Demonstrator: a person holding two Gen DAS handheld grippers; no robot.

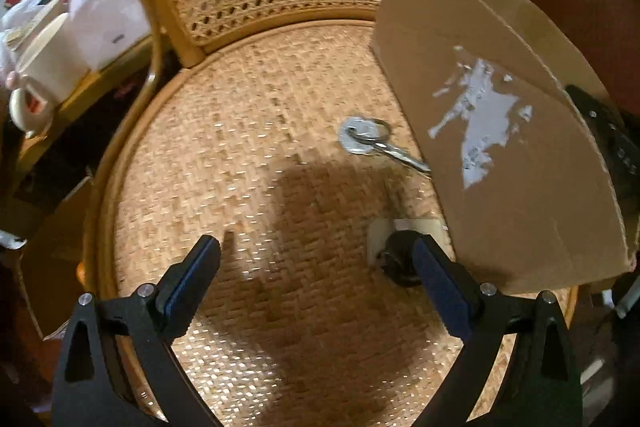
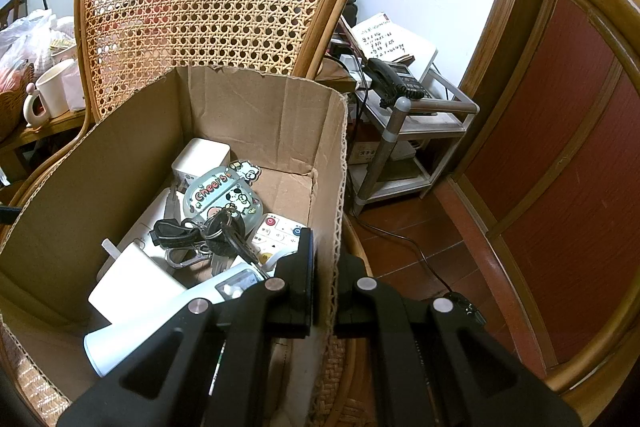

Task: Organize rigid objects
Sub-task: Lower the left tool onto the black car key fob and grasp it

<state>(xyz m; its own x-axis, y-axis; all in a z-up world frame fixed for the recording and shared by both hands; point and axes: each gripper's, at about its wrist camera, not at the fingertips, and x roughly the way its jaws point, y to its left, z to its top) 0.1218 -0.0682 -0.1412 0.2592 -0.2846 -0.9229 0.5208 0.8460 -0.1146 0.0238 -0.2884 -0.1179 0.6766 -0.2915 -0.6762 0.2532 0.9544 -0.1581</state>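
Note:
A cardboard box (image 2: 264, 115) stands on a woven rattan chair seat (image 1: 248, 155). My right gripper (image 2: 325, 251) is shut on the box's right wall (image 2: 334, 187). Inside the box lie a key bunch (image 2: 216, 231), a "Cheers" plaque (image 2: 218, 193), a white remote (image 2: 278, 233), white adapters and a white thermometer-like device (image 2: 168, 319). On the seat outside the box lie a silver key on a ring with a round tag (image 1: 366, 137) and a small beige item with a black round part (image 1: 400, 251). My left gripper (image 1: 316, 259) hangs open over the seat, its right finger beside that black part.
The box's outer wall (image 1: 500, 147) with a torn white label fills the right of the left wrist view. A side table with a white mug (image 2: 54, 93) stands left of the chair. A metal rack with a telephone (image 2: 394, 79) stands at the right, with a cable on the floor.

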